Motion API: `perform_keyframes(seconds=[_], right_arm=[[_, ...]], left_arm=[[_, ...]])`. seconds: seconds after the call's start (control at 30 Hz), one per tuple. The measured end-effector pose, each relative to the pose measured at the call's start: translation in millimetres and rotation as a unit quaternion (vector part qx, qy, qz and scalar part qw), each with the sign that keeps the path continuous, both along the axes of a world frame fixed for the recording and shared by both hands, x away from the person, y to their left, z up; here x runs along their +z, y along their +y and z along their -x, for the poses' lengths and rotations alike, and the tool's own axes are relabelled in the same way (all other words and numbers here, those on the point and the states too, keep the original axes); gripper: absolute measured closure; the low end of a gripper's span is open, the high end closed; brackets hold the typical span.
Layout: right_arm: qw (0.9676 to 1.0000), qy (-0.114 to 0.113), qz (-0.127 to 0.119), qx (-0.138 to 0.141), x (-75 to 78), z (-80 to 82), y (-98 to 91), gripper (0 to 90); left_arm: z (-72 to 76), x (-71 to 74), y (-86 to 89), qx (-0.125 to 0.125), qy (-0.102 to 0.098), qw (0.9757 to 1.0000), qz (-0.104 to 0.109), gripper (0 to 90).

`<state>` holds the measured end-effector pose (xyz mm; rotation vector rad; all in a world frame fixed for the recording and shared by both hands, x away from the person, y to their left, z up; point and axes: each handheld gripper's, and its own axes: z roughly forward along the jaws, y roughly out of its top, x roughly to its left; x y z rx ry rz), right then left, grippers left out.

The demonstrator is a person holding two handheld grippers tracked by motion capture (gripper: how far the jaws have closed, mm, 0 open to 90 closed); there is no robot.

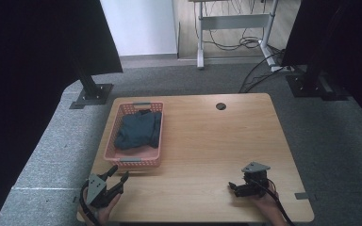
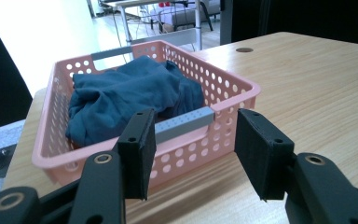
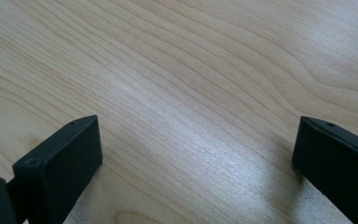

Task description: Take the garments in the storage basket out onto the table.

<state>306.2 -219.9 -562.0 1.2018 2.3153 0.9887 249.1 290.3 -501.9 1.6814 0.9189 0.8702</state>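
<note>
On the table [image 1: 207, 141], the basket [image 2: 223, 88] sits just beyond the left gripper's [image 2: 193, 149] spread fingers [image 2: 137, 149].

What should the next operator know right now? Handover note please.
Left gripper: open, nothing held, aimed at the near end of the pink basket, not touching it.
Right gripper: open, nothing held, low over bare table at the near right.
Dark blue cloth: bunched inside the basket, at the table's left.
Done: nothing gripped so far.
Left: likely move in with the left gripper on the cloth or the basket's grey handle.
</note>
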Motion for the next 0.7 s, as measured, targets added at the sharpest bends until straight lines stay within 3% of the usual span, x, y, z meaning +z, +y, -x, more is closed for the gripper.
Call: perform_keyframes(seconds=[0.2, 0.53, 0.7], right_arm=[[1.0, 0.0, 0.0, 0.0, 0.0, 0.1, 0.0, 0.9], [1.0, 0.0, 0.0, 0.0, 0.0, 0.1, 0.0, 0.9], [1.0, 0.0, 0.0, 0.0, 0.0, 0.1, 0.0, 0.9]], left_arm=[[-8.4, 4.9, -3.2, -0.004, 0.0, 1.0, -0.004, 48.0], [-30.9, 9.0, -9.9, -0.01, 0.009, 0.9999, 0.01, 48.2], [-42.4, 12.7, -12.7, -0.011, 0.015, 0.9998, -0.002, 48.2]])
